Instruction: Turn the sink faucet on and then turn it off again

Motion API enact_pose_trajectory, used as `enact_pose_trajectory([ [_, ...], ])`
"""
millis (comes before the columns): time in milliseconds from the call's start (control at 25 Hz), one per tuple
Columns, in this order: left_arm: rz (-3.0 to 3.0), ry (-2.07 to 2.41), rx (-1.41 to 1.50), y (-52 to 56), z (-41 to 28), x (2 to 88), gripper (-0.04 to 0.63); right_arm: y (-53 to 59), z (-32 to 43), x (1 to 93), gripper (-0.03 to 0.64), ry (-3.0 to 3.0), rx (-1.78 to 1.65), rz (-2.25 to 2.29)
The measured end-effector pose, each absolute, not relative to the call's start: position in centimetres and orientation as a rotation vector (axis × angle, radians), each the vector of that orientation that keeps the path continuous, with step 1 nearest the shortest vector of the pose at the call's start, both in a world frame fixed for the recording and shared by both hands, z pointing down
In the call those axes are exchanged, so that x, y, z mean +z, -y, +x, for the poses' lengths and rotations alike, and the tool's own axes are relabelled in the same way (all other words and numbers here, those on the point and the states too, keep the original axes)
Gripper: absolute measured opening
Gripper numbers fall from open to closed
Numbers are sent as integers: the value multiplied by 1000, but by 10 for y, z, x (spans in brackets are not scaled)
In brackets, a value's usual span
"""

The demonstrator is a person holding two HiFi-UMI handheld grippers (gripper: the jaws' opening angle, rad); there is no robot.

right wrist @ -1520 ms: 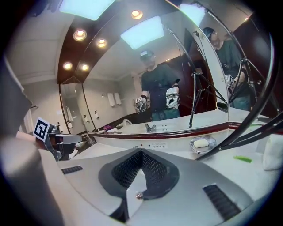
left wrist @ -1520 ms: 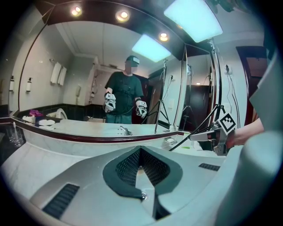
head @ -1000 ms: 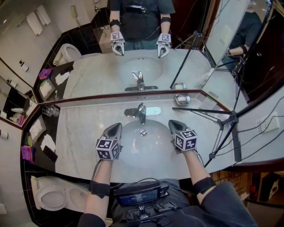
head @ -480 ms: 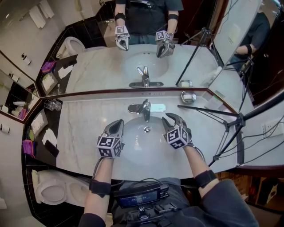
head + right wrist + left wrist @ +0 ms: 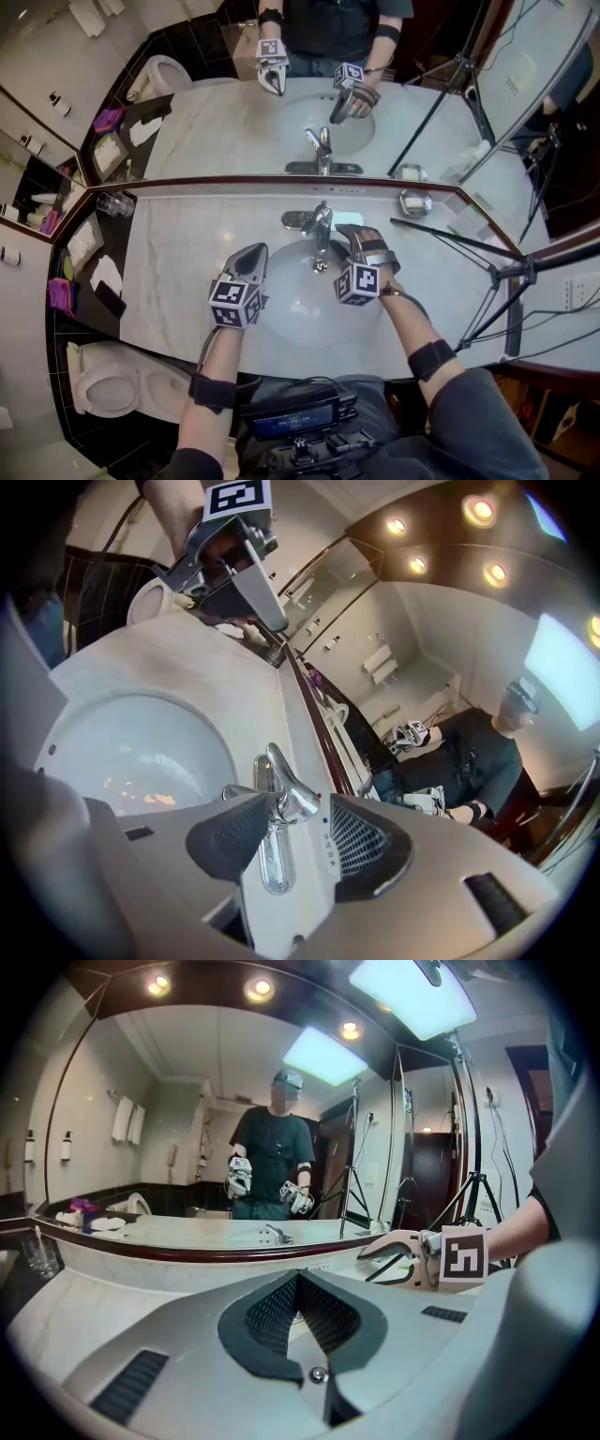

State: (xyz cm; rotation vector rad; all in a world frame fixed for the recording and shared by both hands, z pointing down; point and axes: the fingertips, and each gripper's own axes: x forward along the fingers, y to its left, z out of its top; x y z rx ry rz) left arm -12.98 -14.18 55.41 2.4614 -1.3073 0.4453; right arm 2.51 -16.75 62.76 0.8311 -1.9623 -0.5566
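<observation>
Chrome single-lever faucet [image 5: 319, 223]: stands at the back rim of the sink, close under the mirror [image 5: 225, 122].

- Right gripper [image 5: 296, 829]: tongs spread, having just been opening. The faucet's lever sits between the pads, which do not press on it.
- Left gripper [image 5: 298, 1279]: tongs pressed together with nothing between them. It is held over the near left of the basin, apart from the faucet.
- Sink basin [image 5: 281, 323]: white oval bowl set in a pale marble counter [image 5: 178, 272]. It contains a metal drain [image 5: 321, 267].
- Soap dish [image 5: 414, 202]: metal, on the counter right of the faucet. Contents cannot be made out.
- Glass tumblers [image 5: 114, 204]: clear, on the dark side shelf at the left.
- Tray [image 5: 81, 242]: on the same shelf, holding small pale items.
- Tripod [image 5: 497, 281]: black, at the right end of the counter.

Writing: small print runs along the faucet's base plate [image 5: 314, 878], too fine to read. Each gripper's cube carries black-and-white square markers.
</observation>
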Motion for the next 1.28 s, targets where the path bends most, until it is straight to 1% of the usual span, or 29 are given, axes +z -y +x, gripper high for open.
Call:
enact_pose_trajectory([
  [80,2462,1310,443,144,-131,554,-6,174,17,634,230,1940,-605,796],
  [160,2461,1313,441,147,-131,555,-6,181,8,640,264,1922,-641,758],
  [400,2452,1319,437,151,-135,556,-6,198,-14,656,264,1874,-720,683],
  [720,2431,1335,444,153,-147,562,-5,214,-16,691,263,1804,-728,615],
  [1080,2413,1337,455,156,-152,569,-6,236,-27,689,262,1790,-762,624],
  [1280,2413,1331,455,158,-151,571,-6,239,-32,678,241,1817,-722,641],
])
